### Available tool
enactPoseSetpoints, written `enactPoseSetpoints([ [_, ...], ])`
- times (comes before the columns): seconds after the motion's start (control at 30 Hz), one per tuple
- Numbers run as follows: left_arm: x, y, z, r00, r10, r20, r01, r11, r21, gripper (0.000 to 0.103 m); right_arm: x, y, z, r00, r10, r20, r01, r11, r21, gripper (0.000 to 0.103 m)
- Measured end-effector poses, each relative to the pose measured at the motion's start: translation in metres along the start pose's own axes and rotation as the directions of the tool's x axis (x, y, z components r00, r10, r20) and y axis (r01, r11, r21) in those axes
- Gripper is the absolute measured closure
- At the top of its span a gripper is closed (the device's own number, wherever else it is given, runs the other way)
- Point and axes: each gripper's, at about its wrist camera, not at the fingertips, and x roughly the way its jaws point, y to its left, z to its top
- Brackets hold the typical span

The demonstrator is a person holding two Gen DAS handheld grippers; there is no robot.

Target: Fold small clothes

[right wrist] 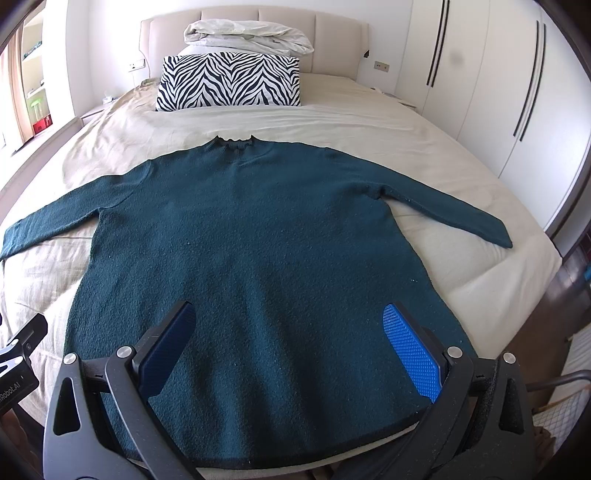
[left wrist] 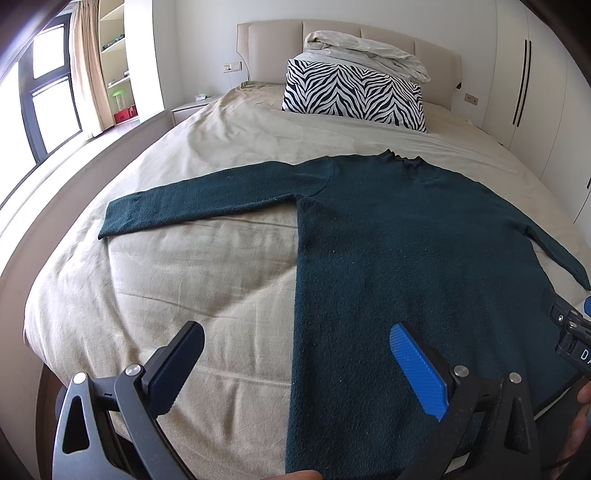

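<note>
Both tongs [left wrist: 297, 345] [right wrist: 286, 323] spread, empty, above flat teal sweater [right wrist: 255, 251] hem, on bed [left wrist: 192, 266]

Two fisheye views look from the foot of a bed [left wrist: 155, 280] toward its headboard [right wrist: 255, 22], each low and close behind its own spread gripper fingers. The left wrist view sits further left (window at its edge); the right wrist view is centred. Both share the teal sweater [right wrist: 255, 251], zebra pillow [left wrist: 354, 92] and wardrobe doors [right wrist: 498, 81].
</note>
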Motion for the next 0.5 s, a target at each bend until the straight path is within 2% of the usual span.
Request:
enactPoseSetpoints([
  [0.5,0.005,0.0018,-0.0004,1.0,-0.026,-0.016,0.026,1.0,-0.012,0.0,0.0046,0.0044,-0.0074,1.0,0.003,-0.008,-0.003,1.0,0.003,0.0],
])
